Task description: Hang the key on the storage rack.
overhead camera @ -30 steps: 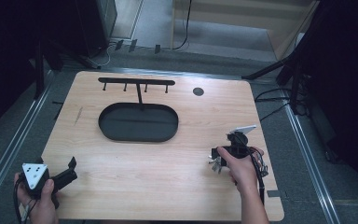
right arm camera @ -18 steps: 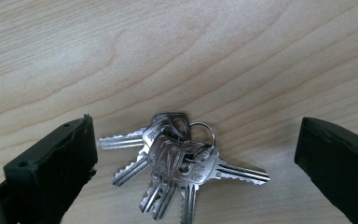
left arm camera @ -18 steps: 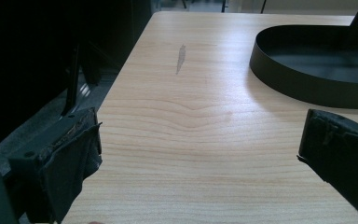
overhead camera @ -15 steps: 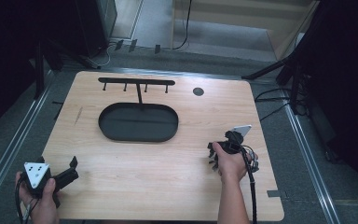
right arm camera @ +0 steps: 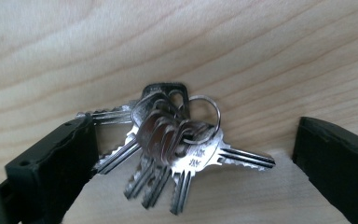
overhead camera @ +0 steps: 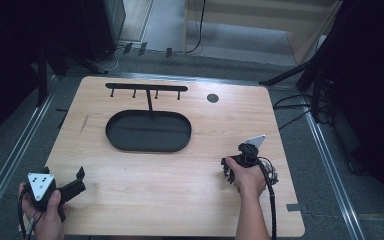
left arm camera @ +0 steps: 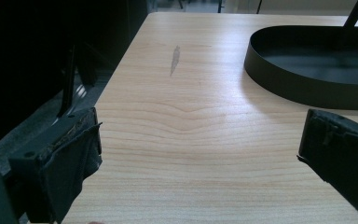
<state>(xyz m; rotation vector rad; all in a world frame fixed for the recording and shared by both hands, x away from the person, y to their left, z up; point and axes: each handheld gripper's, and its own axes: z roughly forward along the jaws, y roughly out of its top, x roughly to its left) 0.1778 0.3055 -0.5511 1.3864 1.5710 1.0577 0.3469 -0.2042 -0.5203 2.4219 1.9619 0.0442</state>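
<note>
The right tool points down at the bunch of keys, jaws spread to either side of it and not yet pinching. The keys lie flat on the worktop at about 4 o'clock from the oval tray. To grip well, lower until both pads pass the stacked key heads, then close across the thickest cluster near the split ring — loose blades will fan and slip. Keys: thin, silvery, serrated metal. Worktop: smooth pale wood grain. The left tool rests spread at 7 o'clock, holding nothing.
</note>
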